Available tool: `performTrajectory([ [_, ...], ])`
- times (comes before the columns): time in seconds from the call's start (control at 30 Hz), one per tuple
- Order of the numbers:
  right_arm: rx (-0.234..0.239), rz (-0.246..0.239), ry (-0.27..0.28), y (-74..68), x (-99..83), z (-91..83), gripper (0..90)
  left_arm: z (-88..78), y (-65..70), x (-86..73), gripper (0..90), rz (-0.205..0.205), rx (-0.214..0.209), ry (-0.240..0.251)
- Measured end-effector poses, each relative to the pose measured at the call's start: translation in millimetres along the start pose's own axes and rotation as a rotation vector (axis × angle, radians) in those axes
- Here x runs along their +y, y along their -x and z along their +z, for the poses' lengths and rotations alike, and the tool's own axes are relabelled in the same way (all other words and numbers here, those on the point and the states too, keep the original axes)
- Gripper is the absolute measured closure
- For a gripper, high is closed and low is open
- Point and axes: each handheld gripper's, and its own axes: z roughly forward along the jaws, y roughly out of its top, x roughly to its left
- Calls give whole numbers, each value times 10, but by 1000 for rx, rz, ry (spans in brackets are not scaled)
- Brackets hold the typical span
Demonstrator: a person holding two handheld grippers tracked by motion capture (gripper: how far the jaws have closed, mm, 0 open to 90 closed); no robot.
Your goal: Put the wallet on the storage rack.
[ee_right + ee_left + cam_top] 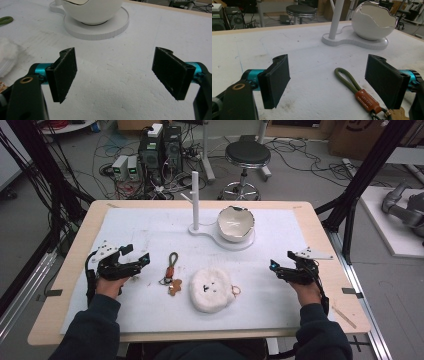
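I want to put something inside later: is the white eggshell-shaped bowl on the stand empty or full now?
Empty, as far as visible. In the high view the eggshell-shaped bowl stands upright on its stand, and its bare white inside shows.

**Table layout**

Mat (pixel 150 227) covers most of the table (pixel 75 265). Stand base (pixel 235 242) sits at the far centre of the mat; post (pixel 195 200) upright on its left end, eggshell-shaped bowl (pixel 235 223) on its right end. Keychain (pixel 171 272) lies left of centre, strap loop pointing away from the person, charm at the near end. Plush pouch (pixel 211 290) lies just right of the keychain, nearer the front edge, ring on its right side. Left gripper (pixel 137 261) rests left of the keychain; right gripper (pixel 278 268) right of the pouch, well apart. Behind the table: stool (pixel 246 157) on the floor, electronics boxes (pixel 157 152) to its left.
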Motion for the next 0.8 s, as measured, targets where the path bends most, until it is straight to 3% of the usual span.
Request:
performTrajectory([
  [0.43, 21, 29, 0, 62, -20, 10, 203, 40, 40, -31, 213, -10, 7, -11],
  [0.63, 67, 8, 3, -28, 8, -4, 208, 39, 74, -27, 213, 1, -5, -14],
  [0.8, 163, 27, 4, -175, 42, 35, 270, 39, 107, -24, 213, 12, -15, -16],
])
